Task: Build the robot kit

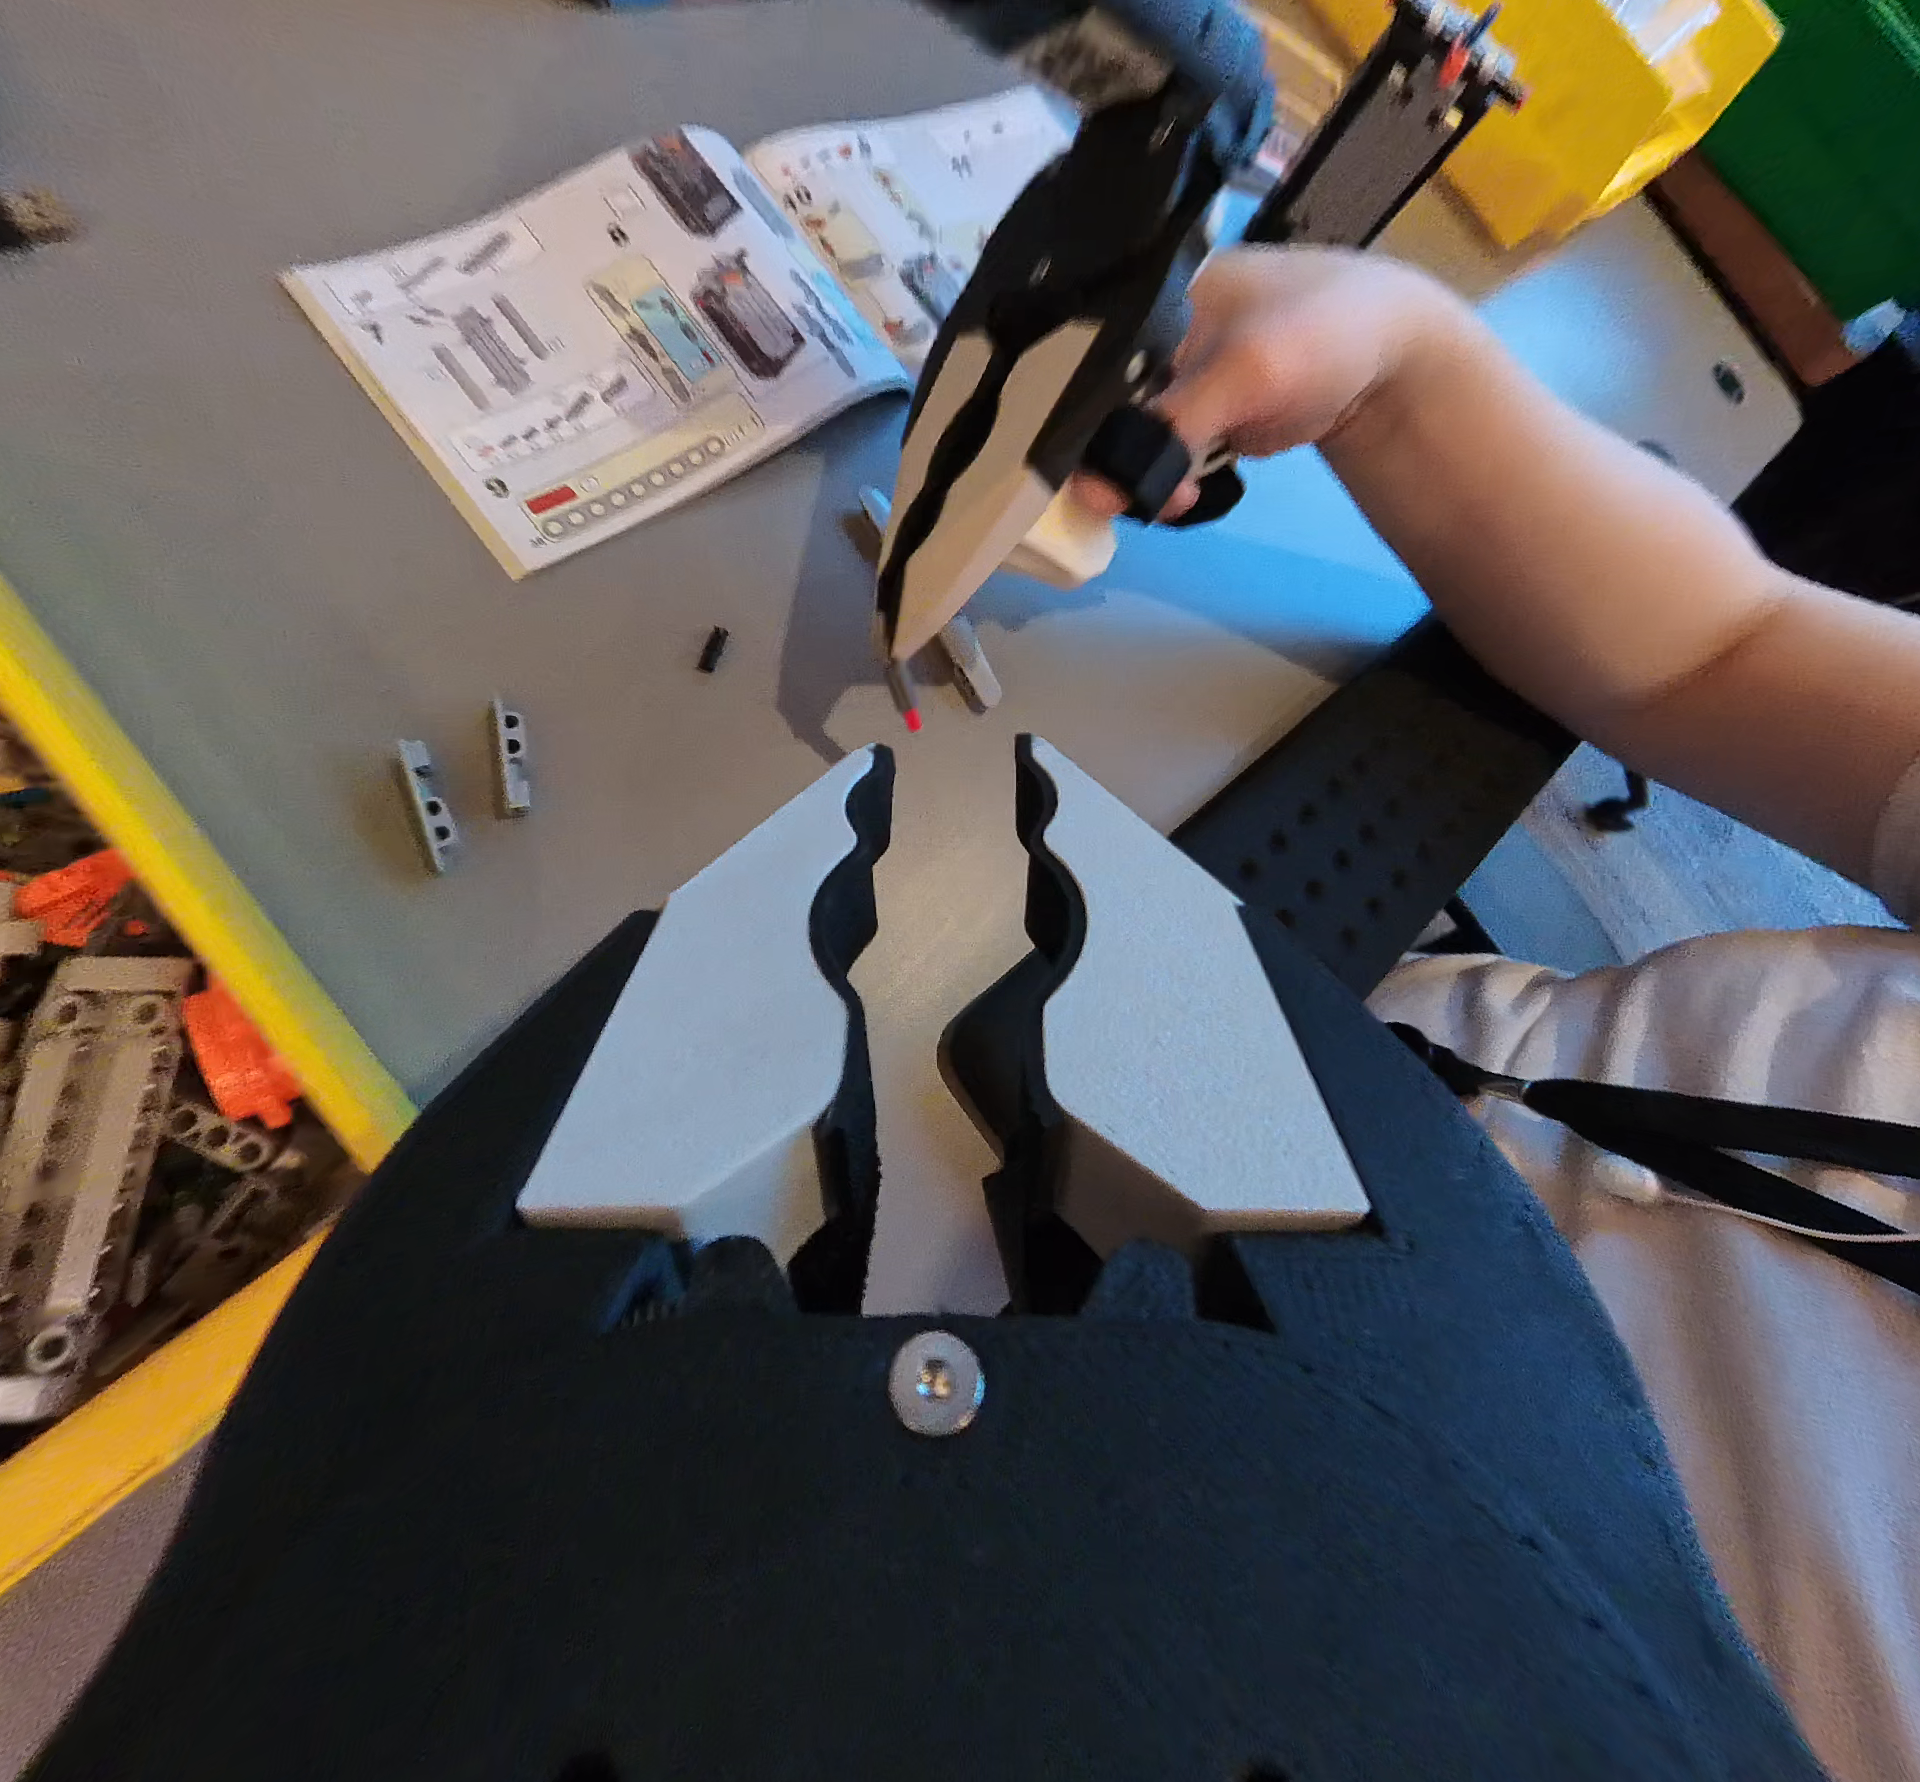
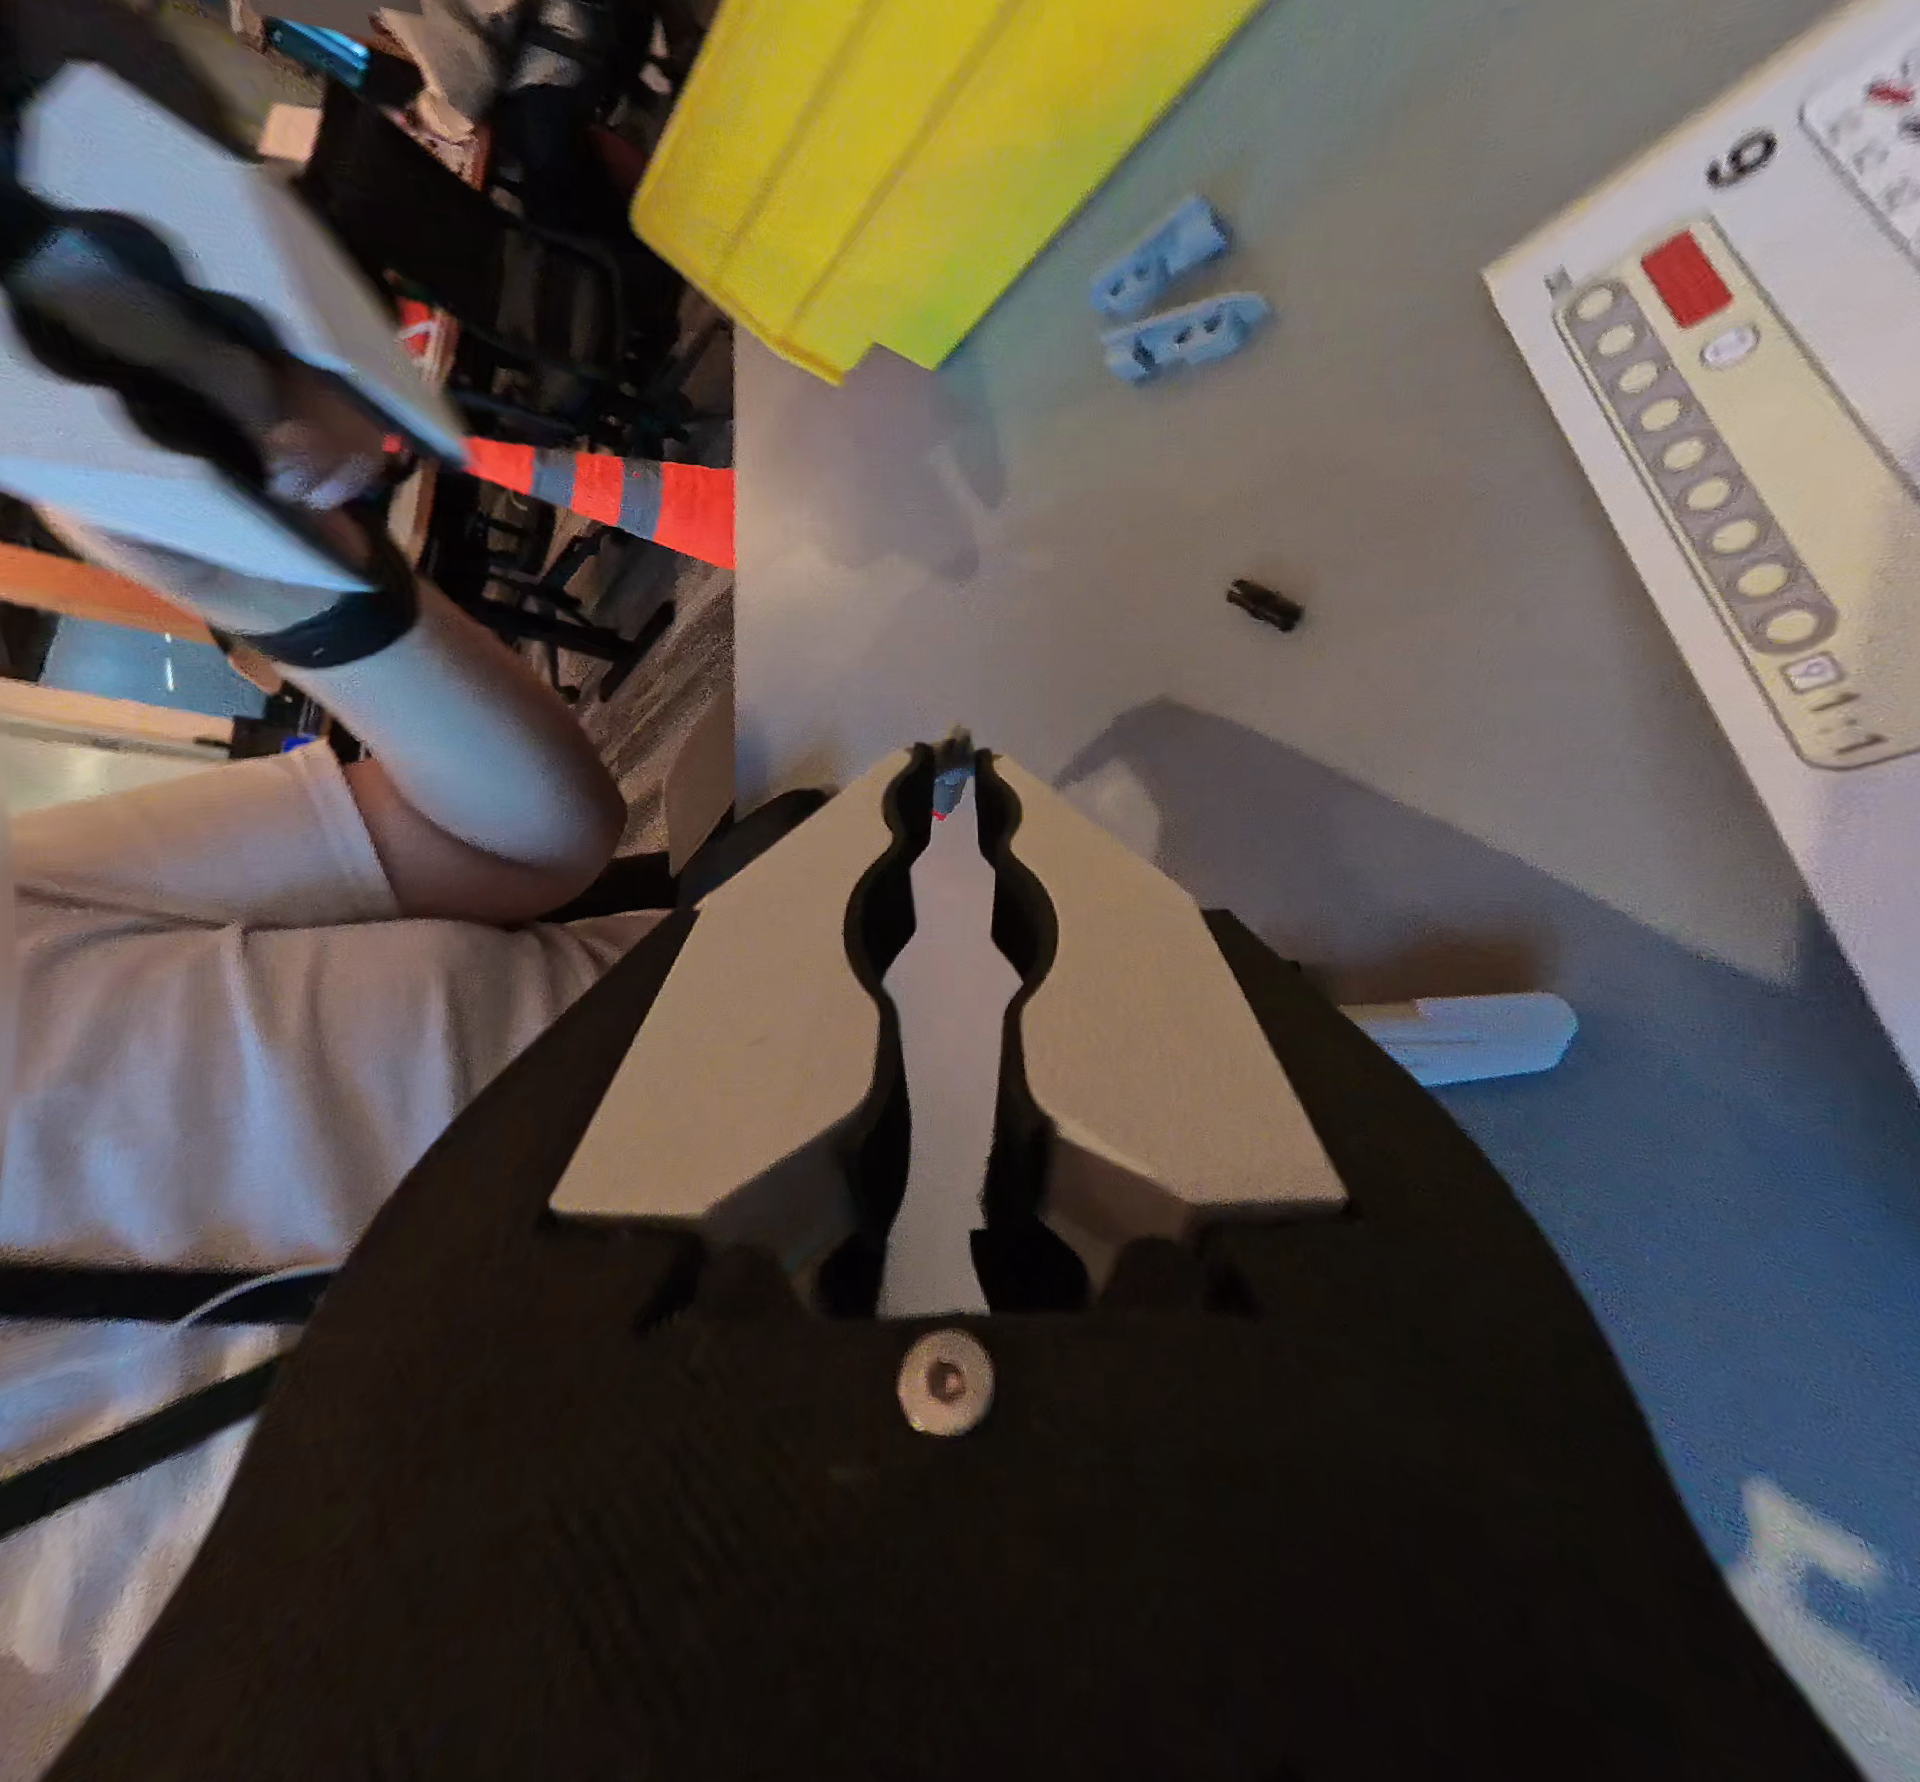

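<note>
My left gripper (image 1: 954, 747) is open and empty, held above the grey table (image 1: 260, 402). Just beyond its tips, my right gripper (image 1: 896, 654) points down, shut on a thin grey pin with a red tip (image 1: 906, 698). In the right wrist view my right gripper (image 2: 951, 764) pinches that pin (image 2: 951, 778) at its fingertips, over the table edge. A light grey beam (image 1: 968, 667) lies beside the right gripper; it also shows in the right wrist view (image 2: 1475, 1036). Two short grey beams (image 1: 468, 782) and a small black peg (image 1: 712, 649) lie to the left.
An open instruction booklet (image 1: 582, 330) lies on the table behind the parts. A yellow bin (image 1: 187, 922) of loose building parts stands at the left. Another yellow bin (image 1: 1496, 49) and a green one (image 1: 1839, 122) stand at the far right. A black perforated panel (image 1: 1371, 797) lies at the table's near edge. The grippers' ends are close to 10 centimeters from one another. My left tips are about 15 centimeters from the small black peg (image 1: 712, 649), my right tips only 7 centimeters. My right wrist view (image 2: 1267, 606) looks at it from another angle.
</note>
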Motion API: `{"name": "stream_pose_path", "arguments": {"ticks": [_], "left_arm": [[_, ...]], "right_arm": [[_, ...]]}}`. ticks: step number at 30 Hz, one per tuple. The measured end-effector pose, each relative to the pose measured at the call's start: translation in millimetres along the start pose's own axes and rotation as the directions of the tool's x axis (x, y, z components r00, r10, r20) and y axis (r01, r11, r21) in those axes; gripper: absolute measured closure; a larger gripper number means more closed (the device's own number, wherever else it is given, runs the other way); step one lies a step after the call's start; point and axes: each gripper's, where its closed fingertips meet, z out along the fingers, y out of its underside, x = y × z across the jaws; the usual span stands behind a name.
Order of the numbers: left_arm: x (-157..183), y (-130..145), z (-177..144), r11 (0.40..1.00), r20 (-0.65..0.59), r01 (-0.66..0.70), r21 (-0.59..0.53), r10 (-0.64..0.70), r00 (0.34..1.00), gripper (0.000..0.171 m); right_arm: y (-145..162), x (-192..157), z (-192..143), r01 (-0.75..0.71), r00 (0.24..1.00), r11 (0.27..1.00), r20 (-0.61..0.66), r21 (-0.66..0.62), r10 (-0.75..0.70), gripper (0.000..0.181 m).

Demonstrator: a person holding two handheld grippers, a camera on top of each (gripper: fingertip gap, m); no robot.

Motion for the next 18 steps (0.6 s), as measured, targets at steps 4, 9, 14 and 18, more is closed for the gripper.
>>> {"name": "stream_pose_path", "arguments": {"ticks": [4, 9, 14, 18], "left_arm": [[2, -4, -25, 0.999, 0.045, -0.022, 0.047, 0.020, 0.999, 0.151], [12, -4, -39, 0.997, 0.037, -0.041, 0.063, 0.038, 0.999, 0.154], [27, 2, -38, 0.997, 0.006, -0.075, 0.021, 0.074, 0.997, 0.154], [29, 1, -37, 0.996, 0.009, -0.087, 0.013, 0.087, 0.996, 0.154]], "right_arm": [[11, 22, 21, -0.085, 0.993, 0.993, -0.086, -0.082, 0.078, 0.175], [12, 33, 28, -0.113, 0.983, 0.988, -0.154, -0.105, 0.096, 0.175], [8, 39, 29, -0.091, 0.968, 0.989, -0.243, -0.120, 0.059, 0.175], [6, 40, 31, -0.050, 0.950, 0.987, -0.311, -0.151, 0.000, 0.174]]}}
